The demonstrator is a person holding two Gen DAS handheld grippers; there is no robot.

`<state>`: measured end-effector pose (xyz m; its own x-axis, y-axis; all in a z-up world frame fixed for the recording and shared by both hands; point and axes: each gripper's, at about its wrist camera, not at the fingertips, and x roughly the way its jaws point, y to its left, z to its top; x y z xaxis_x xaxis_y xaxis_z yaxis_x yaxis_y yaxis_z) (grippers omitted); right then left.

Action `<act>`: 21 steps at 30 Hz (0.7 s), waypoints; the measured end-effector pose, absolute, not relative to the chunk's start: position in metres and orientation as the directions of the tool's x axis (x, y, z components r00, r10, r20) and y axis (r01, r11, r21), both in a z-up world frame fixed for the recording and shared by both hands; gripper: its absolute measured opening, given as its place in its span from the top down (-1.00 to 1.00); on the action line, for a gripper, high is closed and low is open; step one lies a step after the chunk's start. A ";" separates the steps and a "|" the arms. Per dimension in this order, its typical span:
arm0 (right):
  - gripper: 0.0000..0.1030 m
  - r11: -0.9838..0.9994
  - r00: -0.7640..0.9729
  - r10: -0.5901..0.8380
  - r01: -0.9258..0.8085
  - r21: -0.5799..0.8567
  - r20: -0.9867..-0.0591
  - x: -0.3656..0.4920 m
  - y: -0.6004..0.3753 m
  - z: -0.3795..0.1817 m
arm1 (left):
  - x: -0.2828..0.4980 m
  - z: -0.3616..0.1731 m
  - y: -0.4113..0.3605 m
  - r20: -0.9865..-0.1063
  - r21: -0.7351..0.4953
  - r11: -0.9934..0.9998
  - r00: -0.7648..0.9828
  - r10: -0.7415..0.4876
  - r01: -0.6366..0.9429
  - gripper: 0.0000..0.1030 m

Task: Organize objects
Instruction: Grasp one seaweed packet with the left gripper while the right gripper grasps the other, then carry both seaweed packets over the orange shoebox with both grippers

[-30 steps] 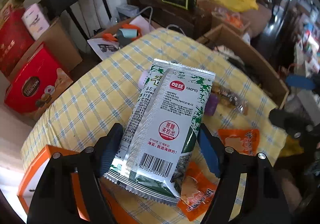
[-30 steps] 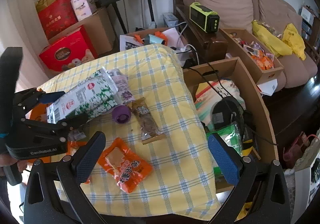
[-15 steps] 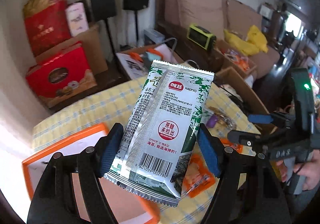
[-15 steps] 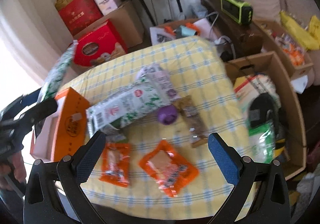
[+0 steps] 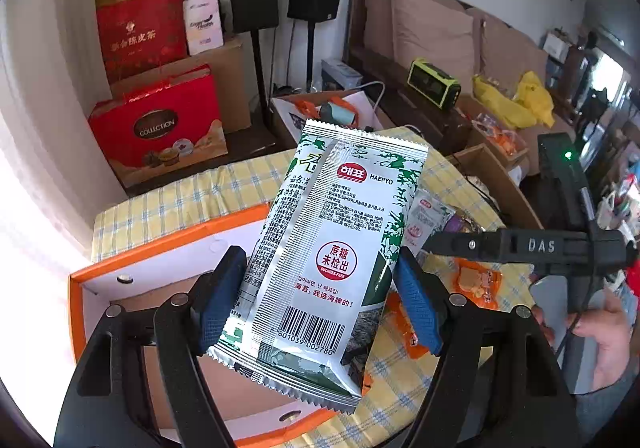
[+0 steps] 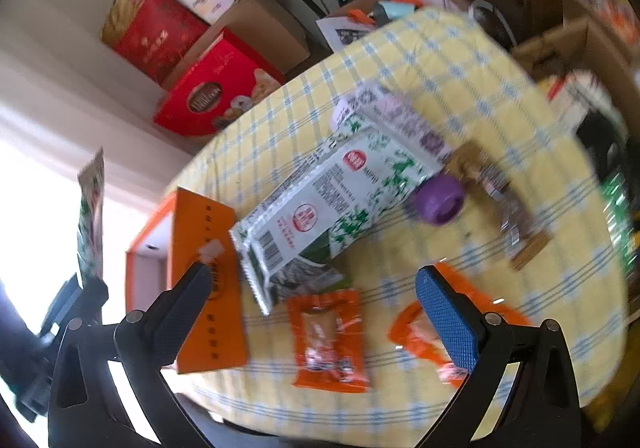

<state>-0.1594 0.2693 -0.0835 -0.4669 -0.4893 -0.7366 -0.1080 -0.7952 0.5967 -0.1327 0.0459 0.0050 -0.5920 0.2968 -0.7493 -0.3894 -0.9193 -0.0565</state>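
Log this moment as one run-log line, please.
left gripper: shut on seaweed pack above orange box | right gripper: open, empty, over table

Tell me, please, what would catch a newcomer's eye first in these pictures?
Most striking is the silver-and-green seaweed packet, held between the left gripper fingers above the open orange box. Next comes the yellow checked tablecloth, with a second seaweed packet lying near its middle and orange snack packs along the near edge. The red gift box stands on the floor behind.
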 end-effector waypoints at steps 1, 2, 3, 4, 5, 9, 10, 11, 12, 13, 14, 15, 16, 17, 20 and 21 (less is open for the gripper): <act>-0.93 -0.769 -0.475 -0.513 -0.115 0.629 -0.715 -0.159 0.271 -0.087 | -0.132 0.004 0.045 -0.750 -0.059 -0.920 -0.591 0.298 -0.388 -0.40; -0.84 -0.750 -0.483 -0.529 -0.119 0.651 -0.698 -0.159 0.271 -0.090 | -0.133 0.004 0.045 -0.750 -0.062 -0.920 -0.590 0.298 -0.387 -0.40; -0.79 -0.732 -0.492 -0.542 -0.122 0.670 -0.681 -0.159 0.272 -0.091 | -0.132 0.003 0.044 -0.749 -0.062 -0.921 -0.592 0.298 -0.384 -0.40; -0.73 -0.710 -0.503 -0.555 -0.127 0.692 -0.663 -0.159 0.273 -0.093 | -0.131 0.003 0.043 -0.748 -0.062 -0.922 -0.593 0.297 -0.383 -0.40; -0.67 -0.684 -0.514 -0.571 -0.134 0.717 -0.640 -0.159 0.275 -0.095 | -0.131 0.003 0.043 -0.748 -0.061 -0.922 -0.594 0.296 -0.383 -0.40; -0.47 -0.645 -0.521 -0.590 -0.156 0.748 -0.617 -0.161 0.272 -0.100 | -0.130 0.003 0.040 -0.744 -0.074 -0.921 -0.594 0.306 -0.383 -0.40; -0.34 -0.629 -0.528 -0.595 -0.164 0.760 -0.606 -0.161 0.273 -0.102 | -0.130 0.003 0.040 -0.745 -0.076 -0.921 -0.593 0.307 -0.383 -0.41; -0.18 -0.604 -0.536 -0.603 -0.176 0.777 -0.590 -0.162 0.275 -0.106 | -0.130 0.001 0.041 -0.746 -0.076 -0.921 -0.591 0.307 -0.383 -0.41; -0.11 -0.588 -0.540 -0.608 -0.187 0.787 -0.583 -0.163 0.276 -0.110 | -0.131 0.001 0.040 -0.747 -0.077 -0.921 -0.589 0.307 -0.382 -0.41; -0.07 -0.577 -0.545 -0.604 -0.205 0.790 -0.582 -0.164 0.277 -0.113 | -0.131 0.000 0.040 -0.749 -0.078 -0.921 -0.587 0.307 -0.382 -0.41; -0.01 -0.559 -0.552 -0.607 -0.213 0.801 -0.571 -0.164 0.278 -0.117 | -0.131 -0.001 0.040 -0.751 -0.079 -0.921 -0.585 0.307 -0.382 -0.41; 0.05 -0.550 -0.561 -0.606 -0.217 0.807 -0.564 -0.164 0.279 -0.119 | -0.131 -0.003 0.040 -0.754 -0.079 -0.921 -0.582 0.306 -0.382 -0.41; 0.21 -0.545 -0.569 -0.603 -0.219 0.809 -0.560 -0.164 0.280 -0.121 | -0.131 -0.004 0.040 -0.755 -0.078 -0.921 -0.581 0.305 -0.382 -0.41; 0.32 -0.550 -0.570 -0.596 -0.223 0.805 -0.565 -0.164 0.281 -0.122 | -0.131 -0.005 0.040 -0.757 -0.078 -0.921 -0.579 0.303 -0.381 -0.41; 0.39 -0.544 -0.578 -0.596 -0.220 0.809 -0.558 -0.164 0.281 -0.124 | -0.130 -0.009 0.039 -0.761 -0.082 -0.922 -0.574 0.303 -0.379 -0.41; 0.41 -0.536 -0.580 -0.602 -0.215 0.816 -0.549 -0.164 0.281 -0.126 | -0.130 -0.009 0.038 -0.762 -0.083 -0.922 -0.573 0.303 -0.378 -0.41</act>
